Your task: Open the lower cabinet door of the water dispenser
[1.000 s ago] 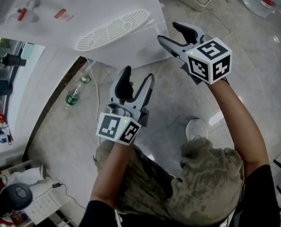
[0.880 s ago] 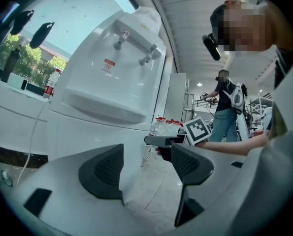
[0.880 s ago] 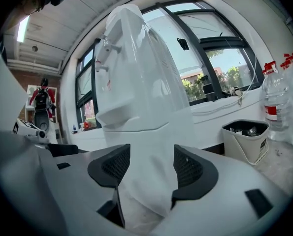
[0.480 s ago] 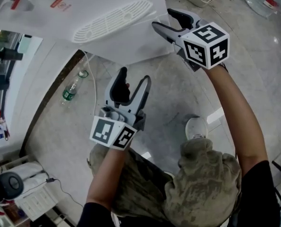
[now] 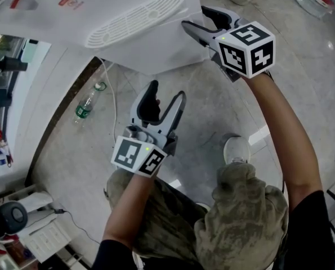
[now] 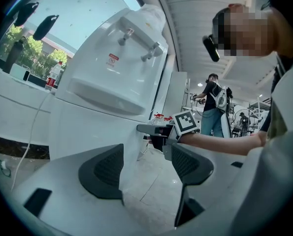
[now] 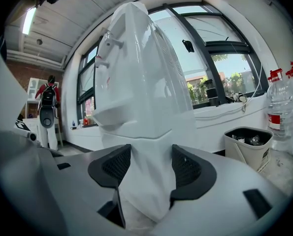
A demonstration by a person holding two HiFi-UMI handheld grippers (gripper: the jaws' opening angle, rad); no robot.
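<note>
The white water dispenser [image 5: 134,20] stands ahead, its drip tray grille seen from above. In the left gripper view its taps sit over the plain lower cabinet front [image 6: 87,132]. My right gripper [image 5: 194,17] is open at the dispenser's right front corner. In the right gripper view its jaws straddle the cabinet's corner edge [image 7: 147,132], and I cannot tell if they touch it. My left gripper [image 5: 167,90] is open and empty, held over the floor in front of the cabinet. It looks at the right gripper [image 6: 156,129] beside the cabinet edge.
A plastic bottle [image 5: 88,108] and a white cable [image 5: 112,91] lie on the floor left of the dispenser. A white bin [image 7: 247,141] and a water bottle [image 7: 280,104] stand to the right. My shoe [image 5: 236,149] is below the grippers. People stand far behind.
The right gripper has edged up to the dispenser's front corner. The left gripper stays about where it was. Both remain open.
</note>
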